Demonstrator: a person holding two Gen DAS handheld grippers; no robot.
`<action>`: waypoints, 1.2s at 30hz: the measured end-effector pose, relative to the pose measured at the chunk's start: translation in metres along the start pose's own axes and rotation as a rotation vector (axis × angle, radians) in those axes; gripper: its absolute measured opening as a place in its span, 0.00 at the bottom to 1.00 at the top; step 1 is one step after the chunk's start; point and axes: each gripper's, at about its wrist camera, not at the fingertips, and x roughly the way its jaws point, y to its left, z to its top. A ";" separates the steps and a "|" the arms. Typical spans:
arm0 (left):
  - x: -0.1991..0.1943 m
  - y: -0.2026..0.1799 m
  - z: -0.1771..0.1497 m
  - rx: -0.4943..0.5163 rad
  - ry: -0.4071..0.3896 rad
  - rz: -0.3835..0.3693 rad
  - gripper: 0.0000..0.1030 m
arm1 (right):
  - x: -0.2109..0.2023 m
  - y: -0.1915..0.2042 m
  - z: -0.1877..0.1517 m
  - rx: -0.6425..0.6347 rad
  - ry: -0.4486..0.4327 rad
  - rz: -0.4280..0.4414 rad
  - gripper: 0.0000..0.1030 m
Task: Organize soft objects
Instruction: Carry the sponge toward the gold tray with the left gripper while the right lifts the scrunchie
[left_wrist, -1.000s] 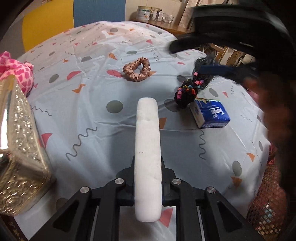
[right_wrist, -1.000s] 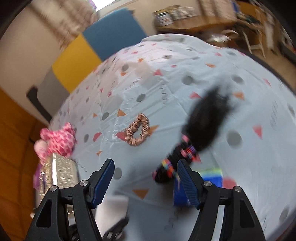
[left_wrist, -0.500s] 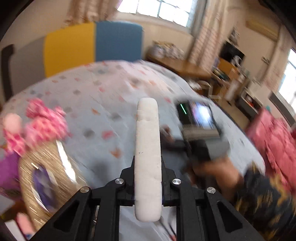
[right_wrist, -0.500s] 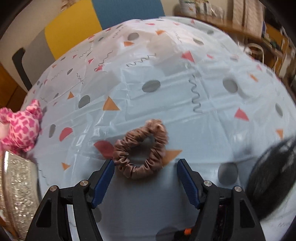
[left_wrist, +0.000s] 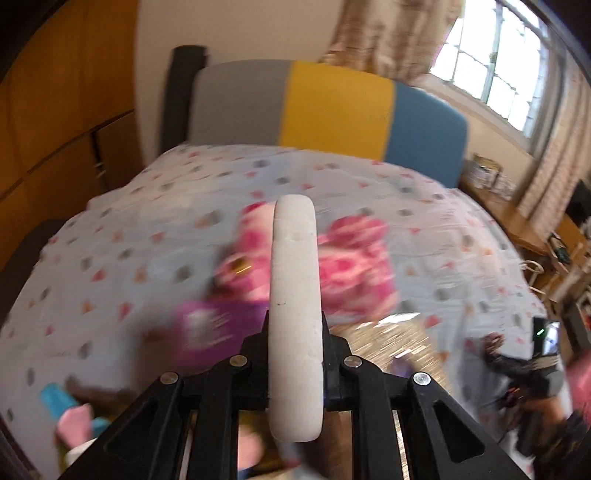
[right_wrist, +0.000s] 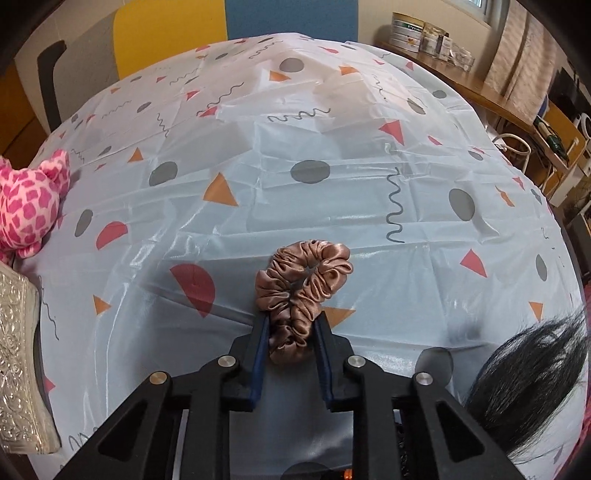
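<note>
Closing on the brown satin scrunchie, the right tongs have its near half squeezed between the blue pads while the far loop lies on the patterned worktop. Slippery fabric held by one bunch could slide out on lifting, or the pads could drag the thin cloth up with it. The left tongs are clamped on a white foam pad, above a pink spotted plush toy. A glittery gold container sits at the left edge; its contents are too blurred to name, apart from something purple.
</note>
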 end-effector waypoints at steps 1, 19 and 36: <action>-0.003 0.016 -0.007 -0.018 0.006 0.016 0.17 | 0.000 0.001 0.001 -0.002 0.003 -0.001 0.22; -0.103 0.132 -0.170 -0.173 0.074 0.030 0.17 | -0.010 0.028 -0.017 -0.055 0.011 -0.096 0.18; -0.118 0.175 -0.236 -0.227 0.124 0.102 0.37 | -0.087 0.089 -0.006 -0.014 -0.117 0.095 0.16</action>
